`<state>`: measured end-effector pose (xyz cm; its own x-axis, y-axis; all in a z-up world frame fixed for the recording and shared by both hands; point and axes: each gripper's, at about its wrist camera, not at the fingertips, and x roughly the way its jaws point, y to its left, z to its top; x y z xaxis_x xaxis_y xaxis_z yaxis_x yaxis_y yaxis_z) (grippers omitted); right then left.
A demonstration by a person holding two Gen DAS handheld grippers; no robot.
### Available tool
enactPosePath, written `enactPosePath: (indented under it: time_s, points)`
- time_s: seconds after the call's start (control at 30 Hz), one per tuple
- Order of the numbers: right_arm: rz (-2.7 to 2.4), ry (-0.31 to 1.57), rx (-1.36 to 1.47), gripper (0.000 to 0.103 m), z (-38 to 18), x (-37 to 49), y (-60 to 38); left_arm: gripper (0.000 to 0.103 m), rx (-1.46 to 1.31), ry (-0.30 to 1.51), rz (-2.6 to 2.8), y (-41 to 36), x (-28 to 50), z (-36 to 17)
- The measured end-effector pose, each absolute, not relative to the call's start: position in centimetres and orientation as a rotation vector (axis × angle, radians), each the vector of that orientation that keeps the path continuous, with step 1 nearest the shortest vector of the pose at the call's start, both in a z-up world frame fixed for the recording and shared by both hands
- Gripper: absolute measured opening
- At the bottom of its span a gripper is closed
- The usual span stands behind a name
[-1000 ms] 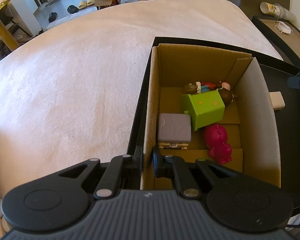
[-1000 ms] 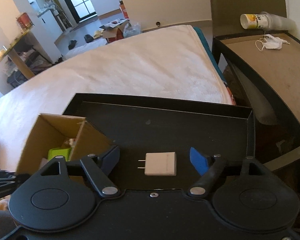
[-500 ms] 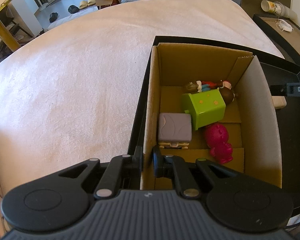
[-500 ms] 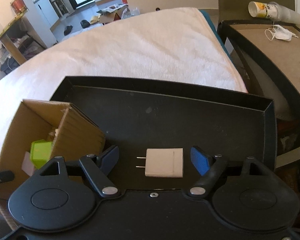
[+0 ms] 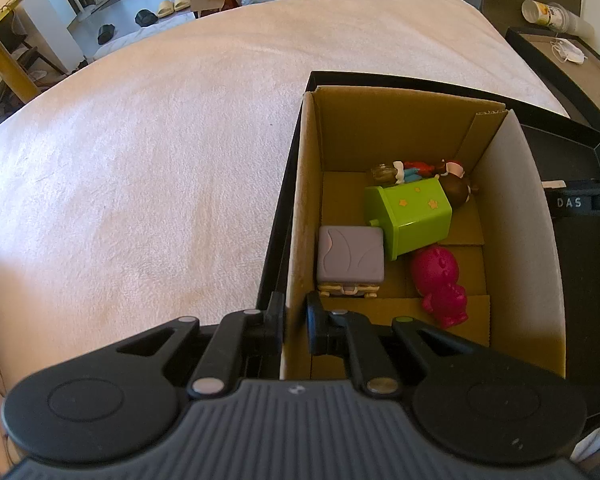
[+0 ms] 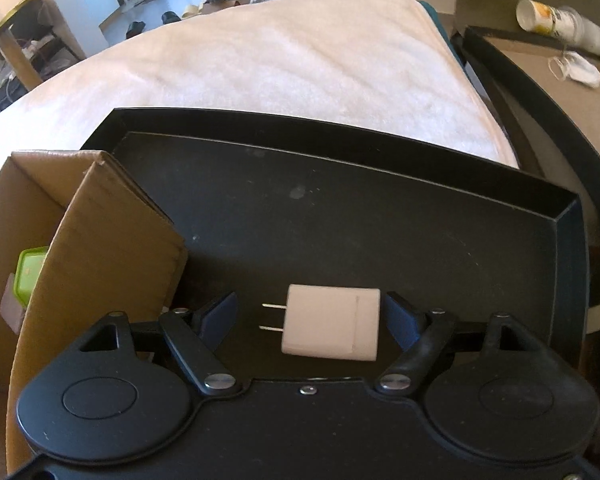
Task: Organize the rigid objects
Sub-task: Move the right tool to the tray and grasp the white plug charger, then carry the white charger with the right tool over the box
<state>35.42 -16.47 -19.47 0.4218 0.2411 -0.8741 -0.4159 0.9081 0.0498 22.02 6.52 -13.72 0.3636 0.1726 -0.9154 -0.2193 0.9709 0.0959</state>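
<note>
Four toys in the box: a green block, a grey cube, a pink figure and a small doll lay in the cardboard box, right of centre in the left wrist view.
Surroundings: the box stood in a black tray on a white blanket; a paper cup and a face mask sat at the upper right of the right wrist frame.
In the way: the box's brown side wall rose at the left of the right wrist frame, close beside that gripper's left finger.
Task item: a white plug adapter lay flat on the tray floor at lower centre, a rounded block with two metal prongs pointing left.
Right gripper: spread wide, blue pads on either side of the adapter; the right pad sat just beside its end, contact unclear, the left stood apart from the prongs.
Left gripper: nearly closed, pinching the box's near left wall at the bottom of its frame.
</note>
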Motion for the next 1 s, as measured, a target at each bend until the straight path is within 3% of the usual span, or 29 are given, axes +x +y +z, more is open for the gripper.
enactPosePath:
  time_s: [0.2,0.27,0.3,1.0]
  points:
    - [0.4,1.057,-0.272,0.077,-19.7,34.6,-15.6,0.01,-0.044,1.169,0.258,6.4,22.0,-13.7]
    - [0.388,1.038,-0.338,0.063,-19.8,34.2,-15.1,0.01,-0.045,1.17,0.257,6.4,22.0,-13.7]
    - [0.385,1.032,-0.343,0.062,-19.7,34.0,-15.1,0.01,-0.045,1.17,0.256,6.4,22.0,-13.7]
    - [0.468,0.932,-0.217,0.062,-12.7,31.9,-16.3,0.01,-0.038,1.172,0.254,6.4,22.1,-13.7]
